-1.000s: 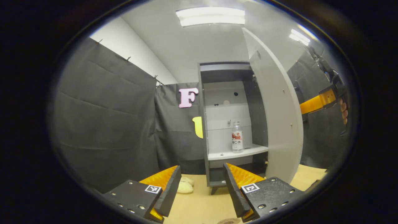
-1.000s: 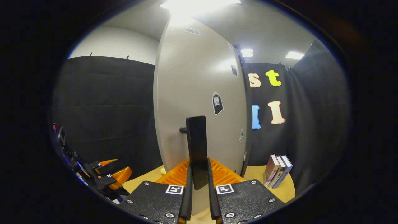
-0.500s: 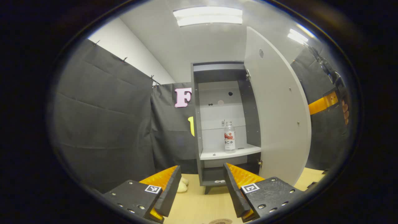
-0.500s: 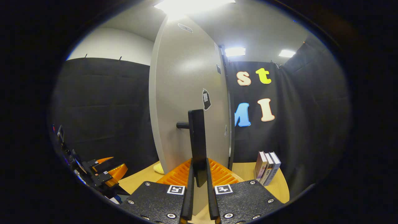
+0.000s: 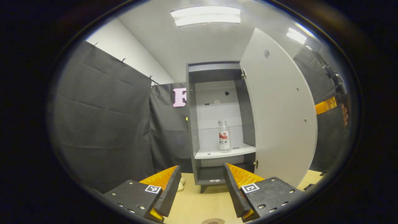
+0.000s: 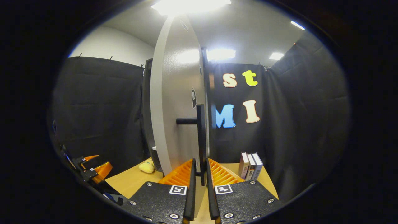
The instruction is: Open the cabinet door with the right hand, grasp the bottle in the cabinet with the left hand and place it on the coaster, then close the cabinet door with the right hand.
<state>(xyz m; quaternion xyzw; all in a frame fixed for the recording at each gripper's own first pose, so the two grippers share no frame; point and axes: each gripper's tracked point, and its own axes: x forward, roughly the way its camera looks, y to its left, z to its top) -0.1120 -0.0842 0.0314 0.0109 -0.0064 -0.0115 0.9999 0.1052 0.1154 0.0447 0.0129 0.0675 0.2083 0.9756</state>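
A grey cabinet (image 5: 191, 124) stands on the wooden table with its pale door (image 5: 279, 109) swung wide to the right. On its white shelf (image 5: 217, 152) a clear bottle (image 5: 224, 137) with a red-and-white label stands upright. My left gripper (image 5: 202, 189) is open and well short of the cabinet, nothing between its fingers. A round coaster (image 5: 213, 221) peeks in at the bottom edge. My right gripper (image 6: 199, 174) is shut on the door's black bar handle (image 6: 201, 133); the door (image 6: 177, 102) is seen nearly edge-on. The left gripper (image 6: 93, 166) also shows at lower left there.
Three books (image 6: 250, 165) stand upright on the table (image 6: 130, 183) right of the door. A small yellow soft object (image 6: 146, 167) lies by the cabinet's foot. The hand holding the right gripper (image 5: 326, 105) shows beyond the door's edge. Black cloth walls close in all round.
The door has swung further open, pulled by my right gripper, which stays shut on the handle. The cabinet has drifted left in the left gripper view; the bottle has not moved.
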